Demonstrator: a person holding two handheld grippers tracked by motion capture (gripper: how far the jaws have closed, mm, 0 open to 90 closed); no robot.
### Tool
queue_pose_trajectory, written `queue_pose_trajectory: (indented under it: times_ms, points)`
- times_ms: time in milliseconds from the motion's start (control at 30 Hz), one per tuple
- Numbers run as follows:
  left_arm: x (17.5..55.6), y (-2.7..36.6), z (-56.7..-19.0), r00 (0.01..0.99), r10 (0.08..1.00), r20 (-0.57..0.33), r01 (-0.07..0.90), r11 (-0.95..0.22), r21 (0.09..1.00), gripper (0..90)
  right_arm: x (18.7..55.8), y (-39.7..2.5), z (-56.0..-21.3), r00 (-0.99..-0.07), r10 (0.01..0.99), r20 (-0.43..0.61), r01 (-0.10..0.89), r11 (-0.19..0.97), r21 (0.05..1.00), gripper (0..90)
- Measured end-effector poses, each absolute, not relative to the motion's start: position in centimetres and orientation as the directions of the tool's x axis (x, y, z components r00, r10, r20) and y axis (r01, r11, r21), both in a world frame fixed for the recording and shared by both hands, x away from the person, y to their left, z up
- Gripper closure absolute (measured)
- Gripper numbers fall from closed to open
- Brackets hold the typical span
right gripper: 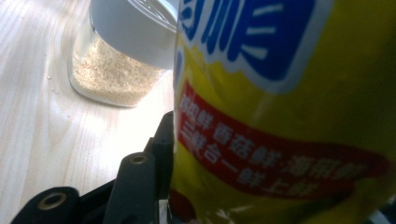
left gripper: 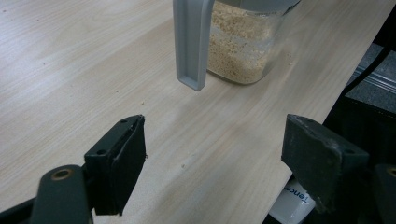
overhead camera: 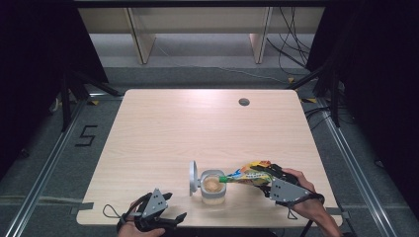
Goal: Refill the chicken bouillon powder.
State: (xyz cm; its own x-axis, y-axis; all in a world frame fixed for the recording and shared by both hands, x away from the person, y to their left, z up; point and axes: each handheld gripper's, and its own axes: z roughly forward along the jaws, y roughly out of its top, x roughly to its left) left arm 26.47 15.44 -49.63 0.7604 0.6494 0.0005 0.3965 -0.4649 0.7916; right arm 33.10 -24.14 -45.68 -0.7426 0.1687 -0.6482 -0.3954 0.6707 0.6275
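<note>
Right gripper (overhead camera: 269,178) clamped on a yellow pouch (overhead camera: 249,174), just to the right of the glass jar (overhead camera: 213,189). Pouch tipped on its side, green spout (overhead camera: 223,178) right over the jar's open mouth. Seen up close in the right gripper view as a big yellow pouch (right gripper: 280,112) with blue and red writing, pressed against one black jaw, jar (right gripper: 112,70) just behind it. Other jaw hidden behind the pouch.

Jar standing upright on the wooden table (overhead camera: 197,128), near the front edge. Partly full of pale yellow grains. Grey lid (overhead camera: 193,177) flipped up, standing on its edge at the jar's left side, touching the rim.

Left gripper (overhead camera: 170,212) to the left of the jar and closer to the table's front edge, well apart from it. Jaws wide open, holding nothing. In the left gripper view, bare wood between the two black jaws, jar (left gripper: 243,46) farther ahead, grey lid (left gripper: 191,44) hanging down in front of it.

Small round hole (overhead camera: 243,102) in the table far behind the jar.
</note>
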Motion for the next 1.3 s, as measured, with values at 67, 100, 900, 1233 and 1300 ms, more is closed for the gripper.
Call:
queue_pose_trajectory:
  times_ms: [67, 100, 900, 1233, 1300]
  points:
    - [26.5, 15.3, -49.8, 0.76, 0.65, -0.014, 0.398, -0.448, 0.8, 21.4, 33.3, -24.2, -45.8, -0.741, 0.188, -0.645, -0.385, 0.668, 0.637, 58.4]
    - [26.5, 15.3, -49.8, 0.763, 0.647, -0.012, 0.398, -0.455, 0.797, 21.4, 33.5, -24.3, -45.7, -0.744, 0.191, -0.641, -0.385, 0.662, 0.643, 58.8]
    - [26.4, 15.1, -49.8, 0.76, 0.65, -0.02, 0.399, -0.441, 0.804, 21.4, 37.1, -26.7, -47.6, -0.787, 0.442, -0.429, -0.175, 0.507, 0.844, 63.2]
    - [26.5, 15.5, -49.6, 0.765, 0.644, 0.005, 0.393, -0.472, 0.789, 21.4, 37.1, -28.4, -47.6, -0.763, 0.534, -0.364, -0.072, 0.49, 0.869, 54.6]
    - [26.5, 15.4, -49.7, 0.762, 0.648, -0.006, 0.394, -0.456, 0.798, 21.4, 37.0, -29.1, -47.6, -0.75, 0.549, -0.369, -0.067, 0.493, 0.868, 53.0]
